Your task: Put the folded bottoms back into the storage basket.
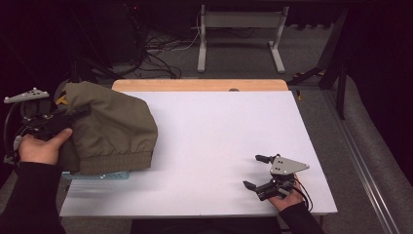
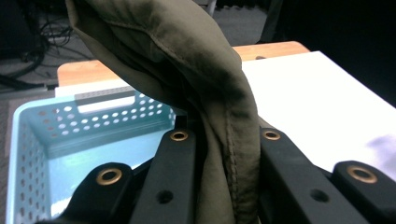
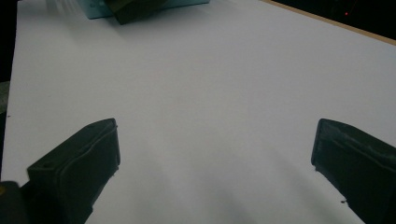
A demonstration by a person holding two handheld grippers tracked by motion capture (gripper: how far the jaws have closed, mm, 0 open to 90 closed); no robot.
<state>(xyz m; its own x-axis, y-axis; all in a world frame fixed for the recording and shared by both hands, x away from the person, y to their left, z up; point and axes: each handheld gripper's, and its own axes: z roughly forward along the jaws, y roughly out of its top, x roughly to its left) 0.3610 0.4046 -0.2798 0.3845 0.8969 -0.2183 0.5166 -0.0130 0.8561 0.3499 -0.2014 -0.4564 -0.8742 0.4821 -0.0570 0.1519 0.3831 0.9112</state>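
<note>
An olive green jacket lies bunched at the table's left edge, draped over a light blue perforated basket. My left gripper reaches in from the far left and is shut on a fold of the jacket. In the left gripper view the seamed fabric is pinched between the black jaws of the left gripper, with the basket below and to the left. My right gripper rests near the table's front right, open and with nothing in it. In its own view the right gripper stands wide over bare white surface.
The white table top stretches wide between the two hands, with a wooden strip along its far edge. Beyond it stand a grey desk frame and floor cables. The basket appears far off in the right gripper view.
</note>
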